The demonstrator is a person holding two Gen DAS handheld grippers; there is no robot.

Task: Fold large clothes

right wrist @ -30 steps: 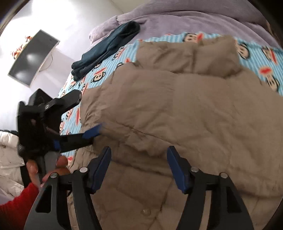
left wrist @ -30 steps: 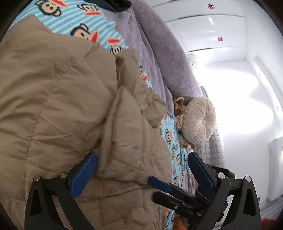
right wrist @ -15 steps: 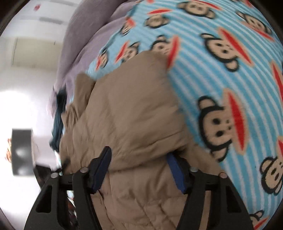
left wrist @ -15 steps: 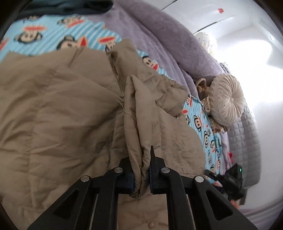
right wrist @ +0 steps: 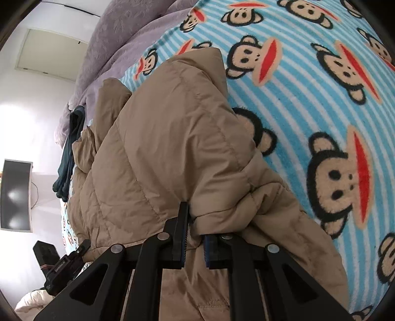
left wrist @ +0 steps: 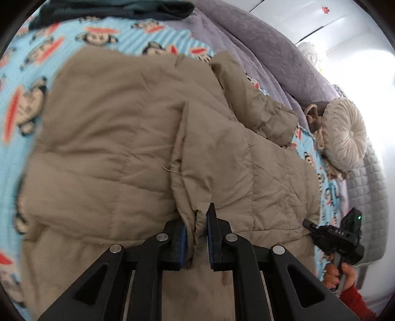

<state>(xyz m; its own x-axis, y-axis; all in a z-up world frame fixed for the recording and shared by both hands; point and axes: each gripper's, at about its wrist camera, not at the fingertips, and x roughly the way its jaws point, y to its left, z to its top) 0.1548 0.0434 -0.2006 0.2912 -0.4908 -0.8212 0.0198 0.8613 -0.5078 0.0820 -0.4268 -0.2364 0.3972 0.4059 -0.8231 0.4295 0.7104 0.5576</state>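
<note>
Jacket [left wrist: 118, 138], a tan quilted one, lies spread on the blue monkey-print blanket [right wrist: 308, 103], and it is the landmark for everything else: a purple throw [left wrist: 259, 54] is bunched beyond its far edge, a dark folded garment [left wrist: 116, 10] sits near its upper corner, and a round cream cushion [left wrist: 345, 133] rests just past its sleeve side.

A second ago both tools stood wide open above the cloth. Now the left gripper [left wrist: 196, 237] has its jaws pinched nearly together on a raised ridge of the jacket near its hem. The right gripper [right wrist: 195, 243] has just been closing, and its jaws now clamp a fold at the jacket's sleeve-side edge, with padded cloth bulging over them. It has also swung across, from the jacket's middle to that outer edge.

Judging from this, both holds are set, so the fold itself looks ready to begin: lifting and carrying this side over the jacket's body.
</note>
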